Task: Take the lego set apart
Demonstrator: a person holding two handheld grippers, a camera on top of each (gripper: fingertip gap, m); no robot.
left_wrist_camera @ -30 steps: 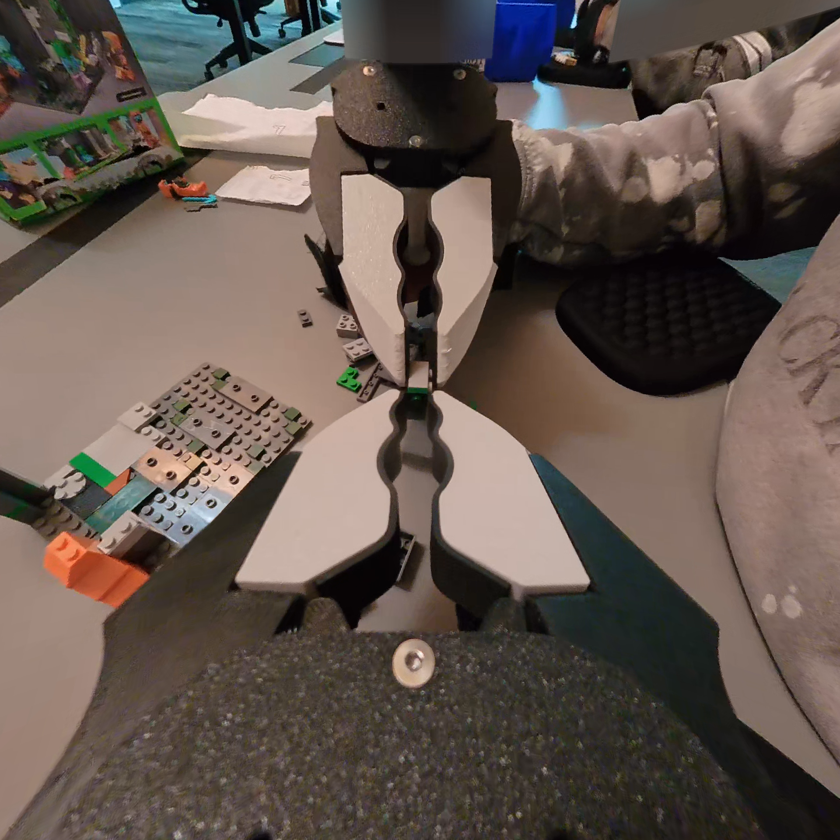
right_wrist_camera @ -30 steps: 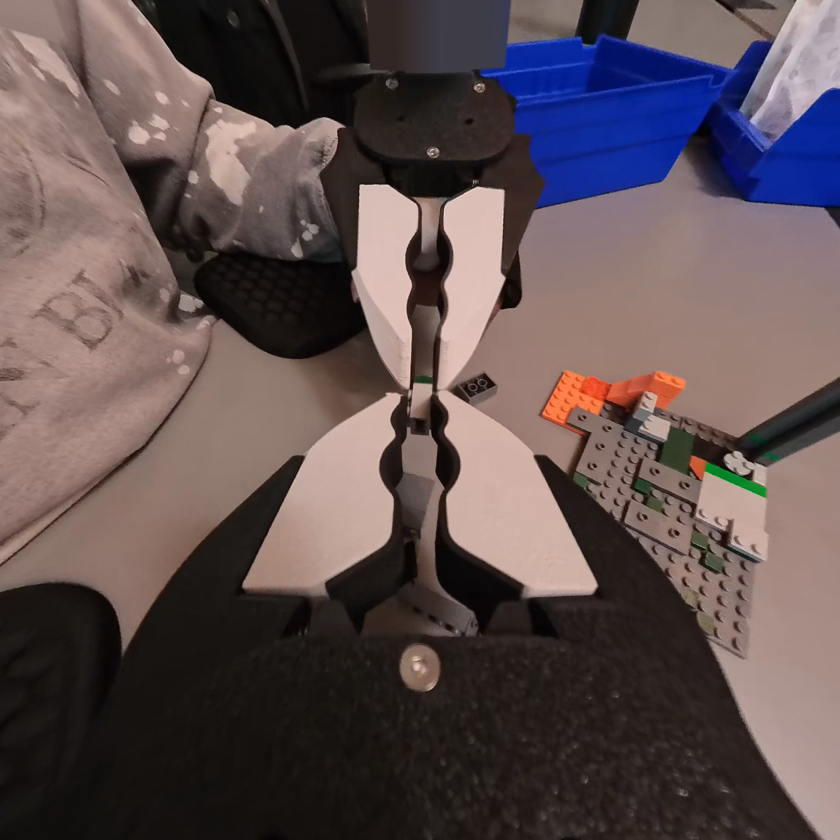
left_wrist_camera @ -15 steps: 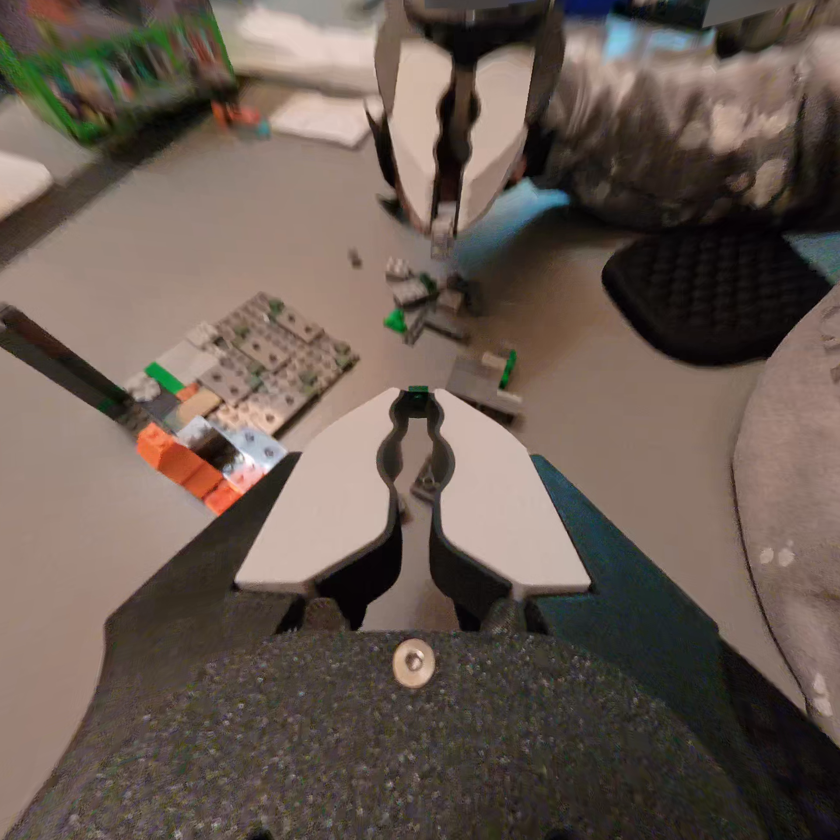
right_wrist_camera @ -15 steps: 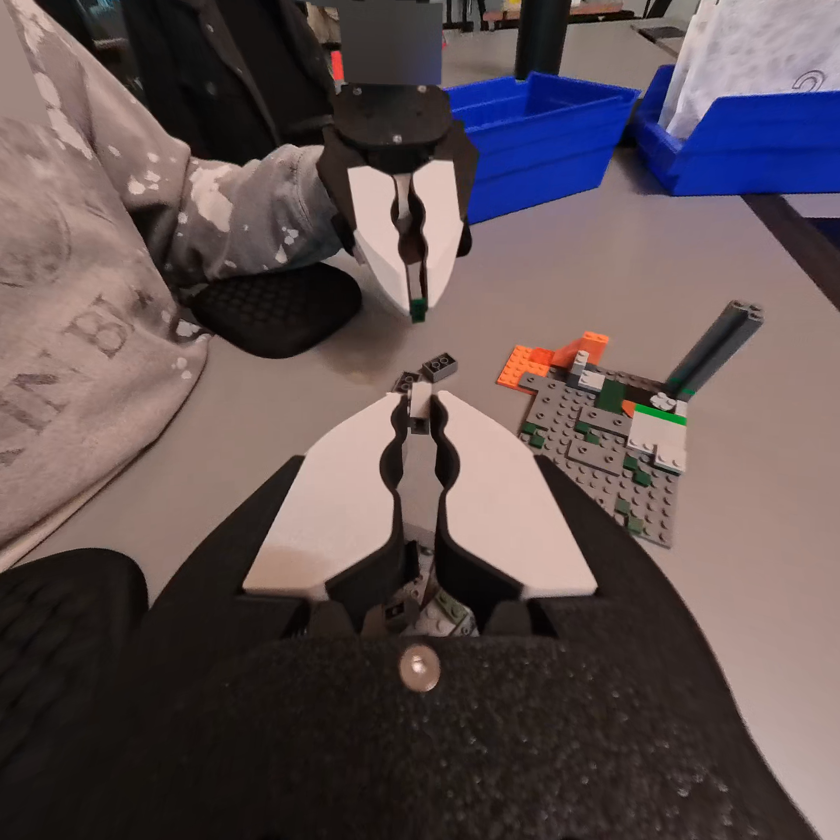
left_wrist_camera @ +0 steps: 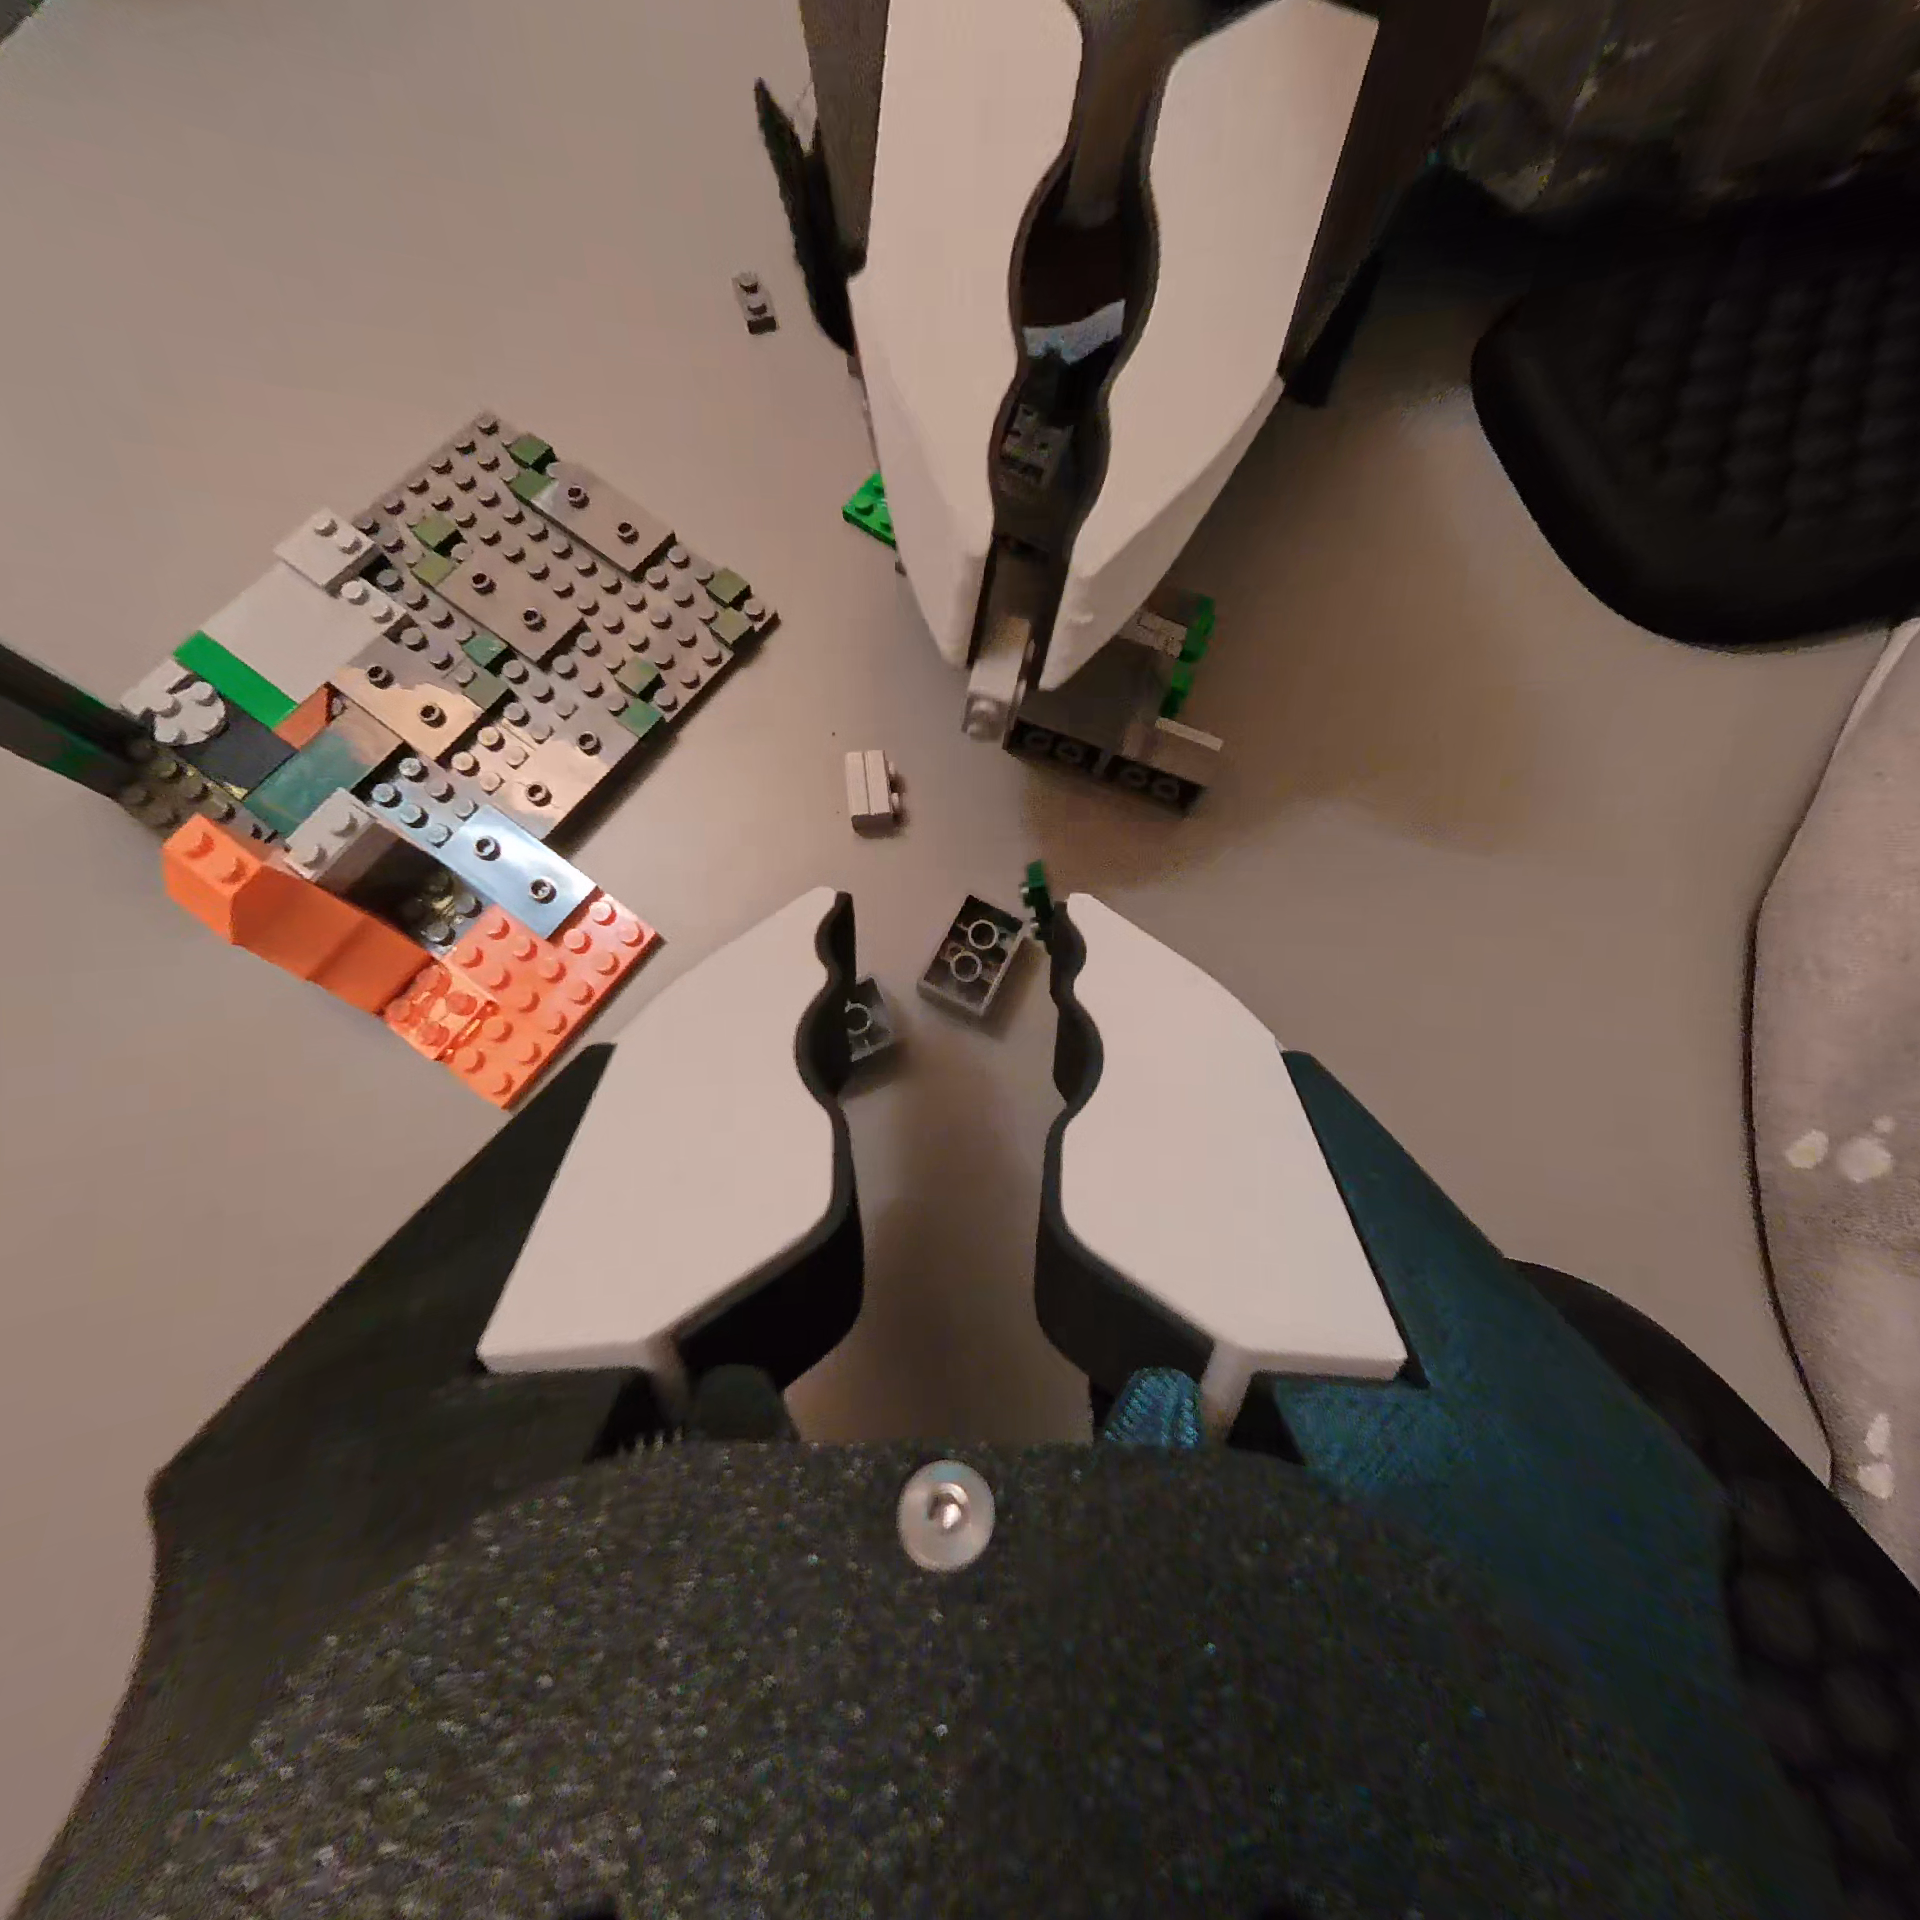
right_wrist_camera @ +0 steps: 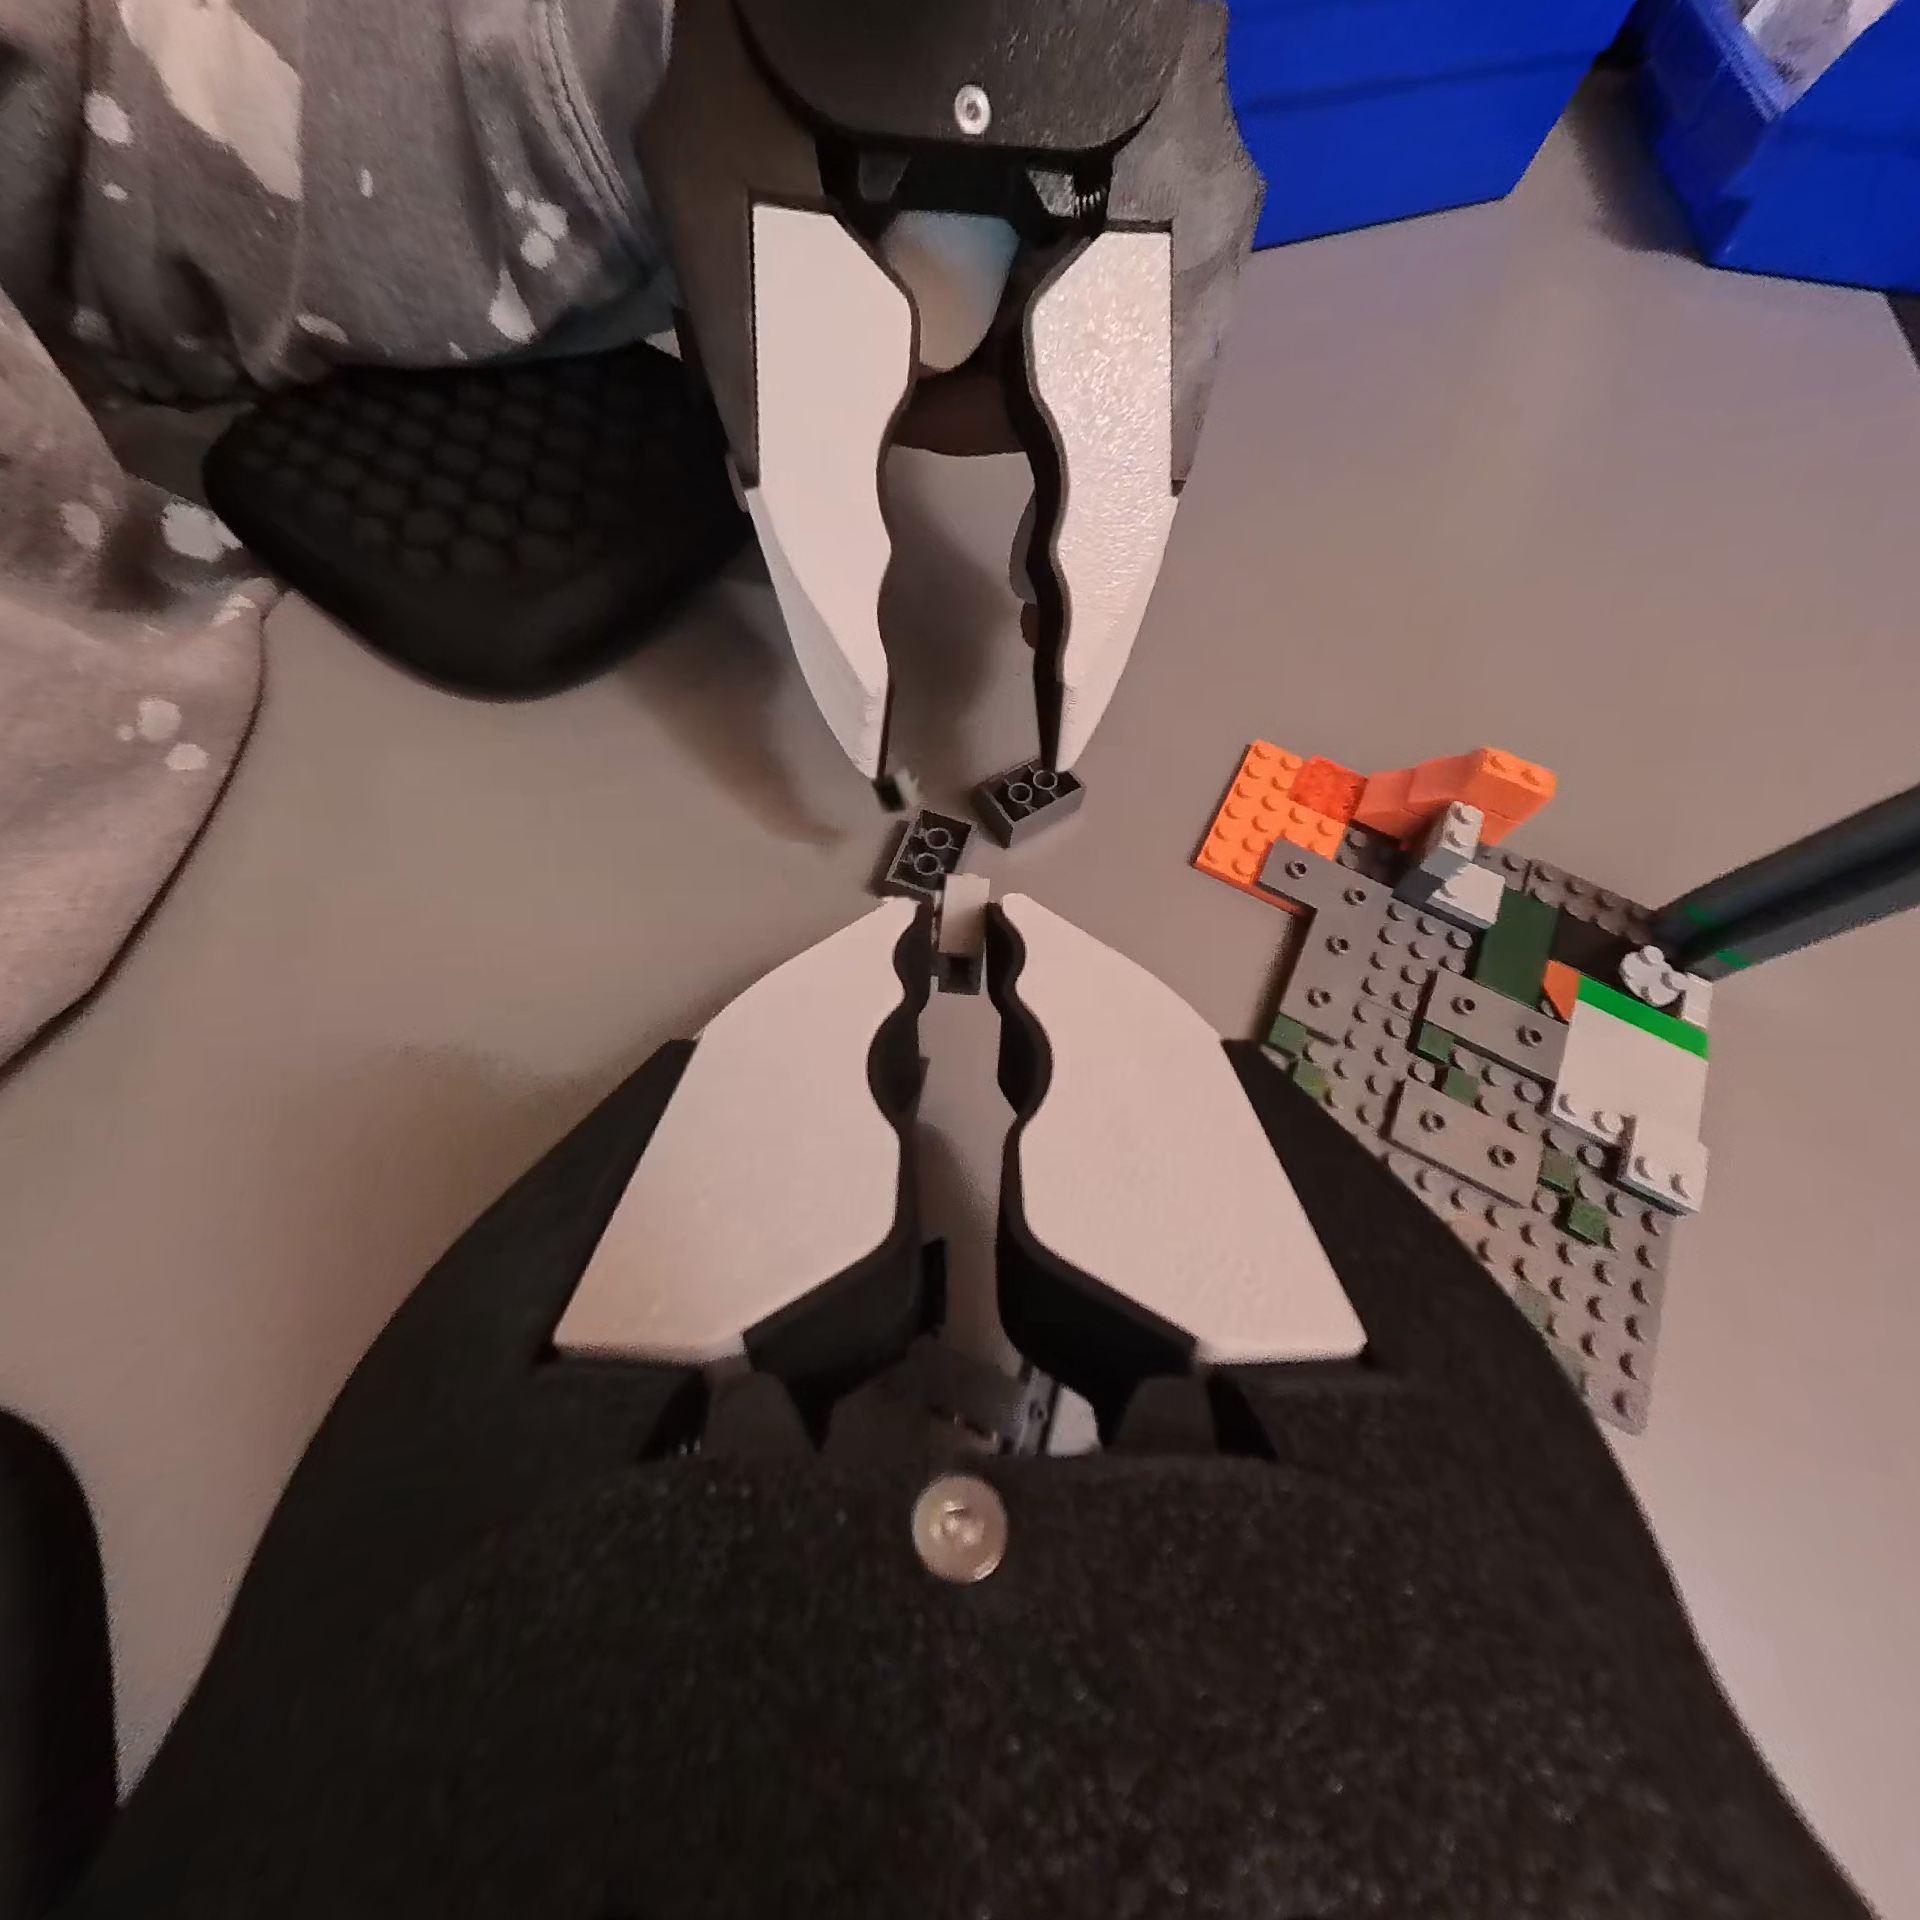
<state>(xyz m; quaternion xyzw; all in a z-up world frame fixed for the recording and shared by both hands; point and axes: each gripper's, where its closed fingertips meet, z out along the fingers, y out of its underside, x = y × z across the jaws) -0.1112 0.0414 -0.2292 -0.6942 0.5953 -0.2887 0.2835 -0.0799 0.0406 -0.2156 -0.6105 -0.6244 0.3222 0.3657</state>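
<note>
left claw [left_wrist_camera: 948, 920] wide above loose dark bricks [left_wrist_camera: 971, 961], right claw [right_wrist_camera: 951, 906] tight on a grey piece [right_wrist_camera: 962, 925]

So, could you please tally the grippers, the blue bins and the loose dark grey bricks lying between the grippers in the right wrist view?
Grippers: 2 (left gripper, open; right gripper, shut on a light grey piece)
Blue bins: 2
Loose dark grey bricks: 2
Total: 6

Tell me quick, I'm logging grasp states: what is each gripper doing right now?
Left gripper: open, holding nothing; a small green piece sits at one fingertip.
Right gripper: shut on a light grey lego piece.
</note>
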